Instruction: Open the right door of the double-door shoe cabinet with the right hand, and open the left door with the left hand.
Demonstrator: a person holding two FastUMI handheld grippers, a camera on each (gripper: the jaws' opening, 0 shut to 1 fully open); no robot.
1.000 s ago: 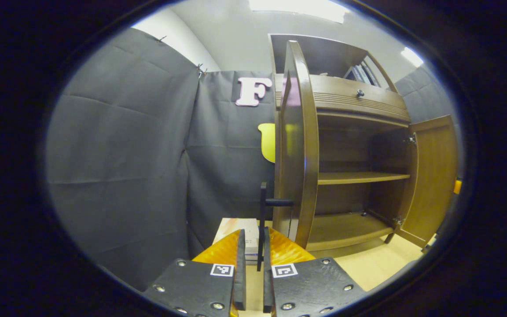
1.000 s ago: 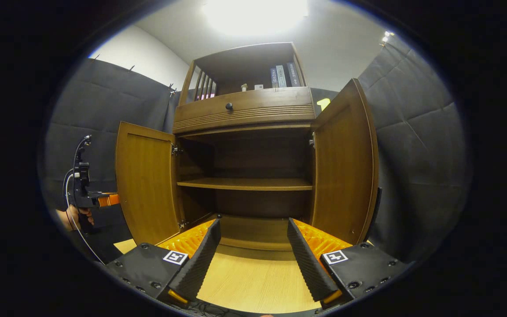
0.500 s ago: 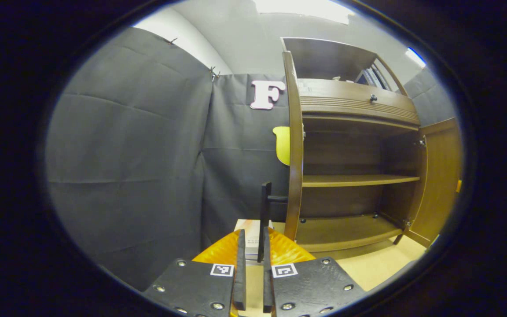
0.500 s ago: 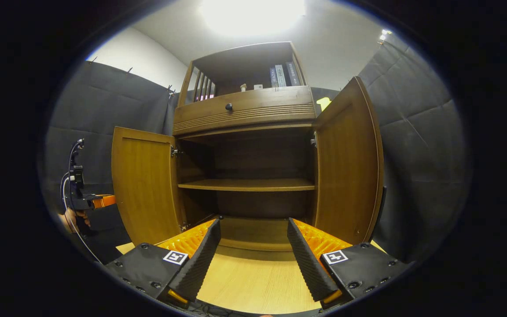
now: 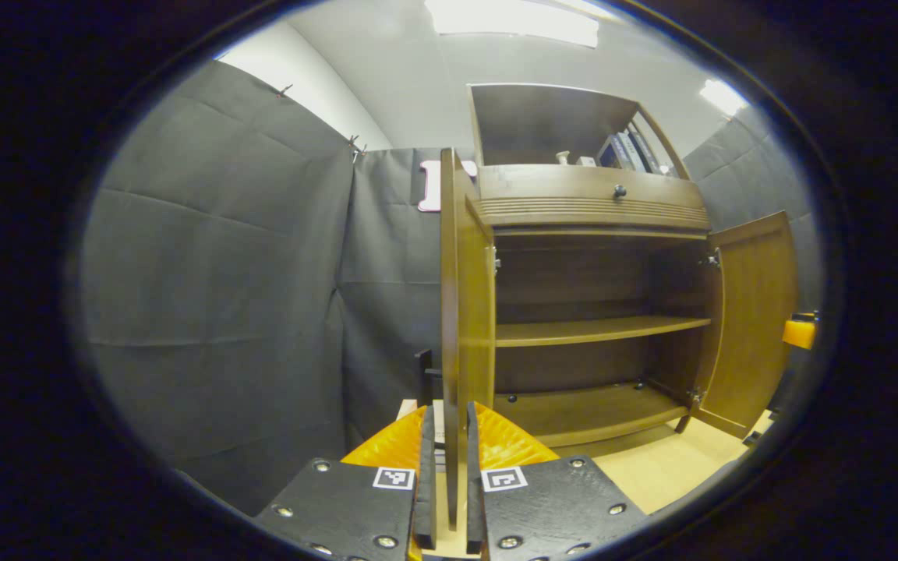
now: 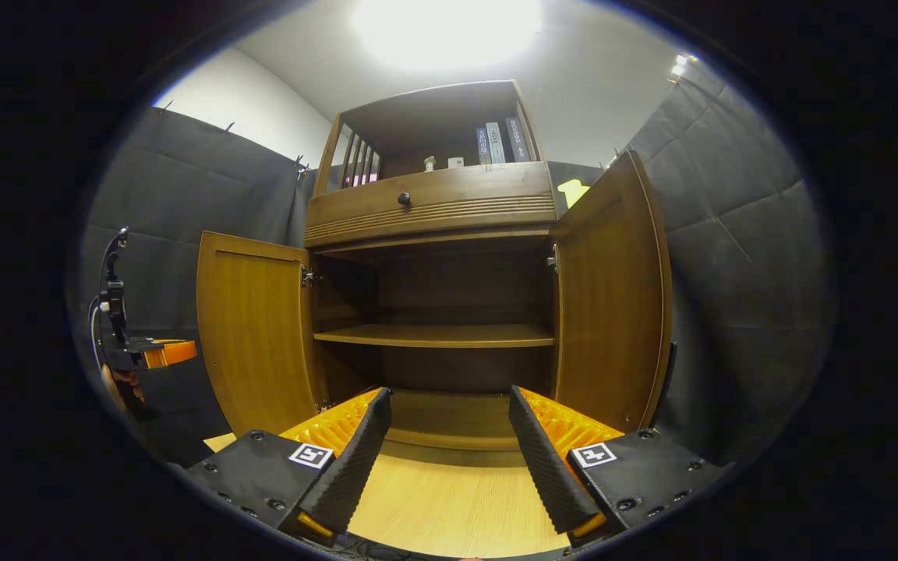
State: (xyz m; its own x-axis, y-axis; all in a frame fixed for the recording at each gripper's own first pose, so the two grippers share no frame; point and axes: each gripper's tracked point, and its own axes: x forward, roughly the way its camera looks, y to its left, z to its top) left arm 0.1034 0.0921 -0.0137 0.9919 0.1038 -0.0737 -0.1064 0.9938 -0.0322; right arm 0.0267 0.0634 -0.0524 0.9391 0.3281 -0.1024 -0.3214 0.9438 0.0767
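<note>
The brown shoe cabinet (image 6: 433, 199) stands with both doors swung out. In the right gripper view, the left door (image 6: 258, 335) is on the left and the right door (image 6: 613, 304) on the right. My right gripper (image 6: 449, 392) is open in front of the bottom shelf and touches neither door. My left gripper (image 6: 160, 352), held by a hand (image 6: 125, 382), is just outside the left door's free edge. In the left gripper view I see that door (image 5: 464, 312) edge-on, running down into the narrow slit of my left gripper (image 5: 449, 409). Its dark handle (image 5: 426, 372) is just left of the slit.
Inside are a bare middle shelf (image 6: 433, 335) and bottom board. Above them are a drawer with a round knob (image 6: 404, 199) and books (image 6: 496, 140) on the top shelf. The floor (image 6: 449, 499) is light wood. Black cloth walls close in on both sides. A pale box (image 5: 408, 407) lies beside the cabinet.
The left door has swung further open. Its handle, held between my left fingers a second ago, now sits left of the slit and looks smaller. The right gripper barely moved.
</note>
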